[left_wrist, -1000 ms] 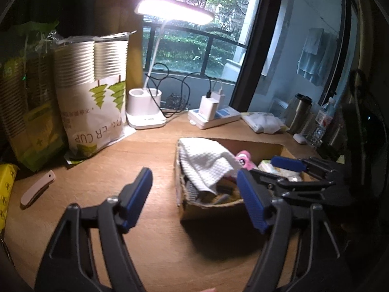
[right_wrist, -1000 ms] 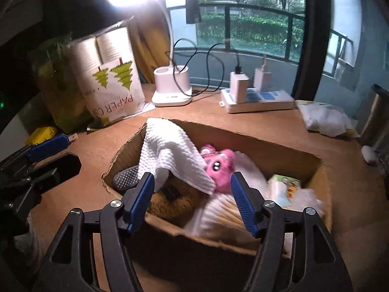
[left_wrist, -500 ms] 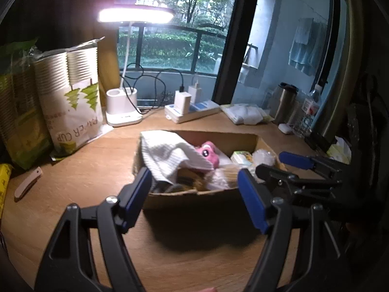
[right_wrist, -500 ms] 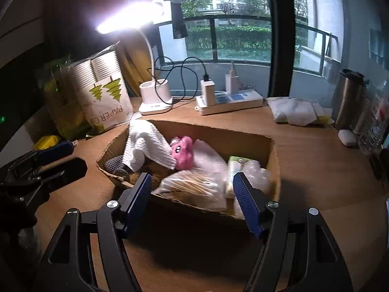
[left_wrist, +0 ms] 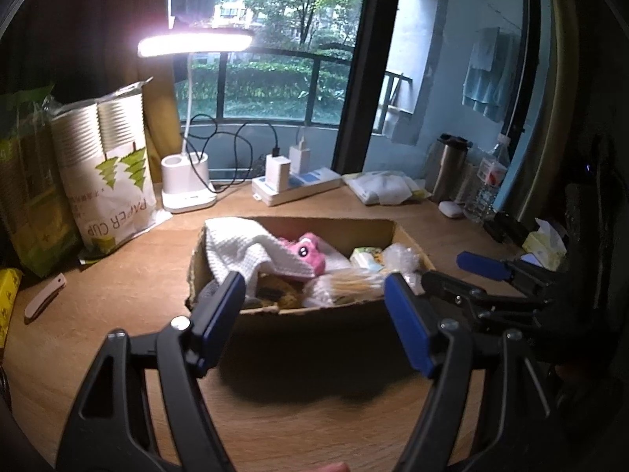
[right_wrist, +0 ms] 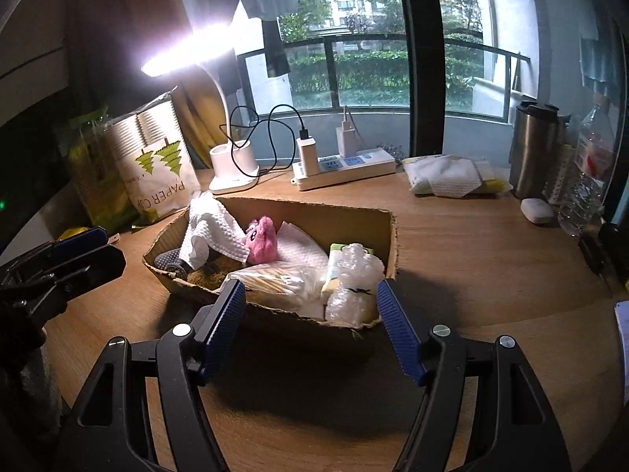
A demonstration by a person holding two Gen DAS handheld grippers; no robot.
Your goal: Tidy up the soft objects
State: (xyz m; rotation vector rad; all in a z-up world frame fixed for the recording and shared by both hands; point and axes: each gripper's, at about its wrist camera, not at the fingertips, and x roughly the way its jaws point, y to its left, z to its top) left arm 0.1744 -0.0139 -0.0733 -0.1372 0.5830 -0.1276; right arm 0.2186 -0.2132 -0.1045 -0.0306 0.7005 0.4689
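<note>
A shallow cardboard box (left_wrist: 334, 308) (right_wrist: 346, 228) sits mid-desk holding soft things: a white waffle towel (left_wrist: 243, 247) (right_wrist: 214, 230) draped over its left end, a pink plush toy (left_wrist: 308, 253) (right_wrist: 262, 240), a bag of cotton swabs (right_wrist: 275, 285), bubble wrap (right_wrist: 355, 283) and a tissue pack (left_wrist: 365, 257). My left gripper (left_wrist: 314, 314) hangs open in front of the box, nothing between its blue pads. My right gripper (right_wrist: 310, 316) is likewise open and empty, a little back from the box's near wall. Each gripper shows at the other view's edge.
Behind the box stand a lit desk lamp (left_wrist: 188, 192), a power strip with chargers (left_wrist: 297, 187), and paper-cup bags (left_wrist: 112, 173) at left. A folded cloth (right_wrist: 448, 175), steel flask (right_wrist: 536, 145), water bottle (right_wrist: 589, 173) and earbud case (right_wrist: 536, 210) sit at right.
Both grippers have drawn back from the box, which now looks smaller and farther away. Their jaws stay apart and empty. The box's contents have not shifted.
</note>
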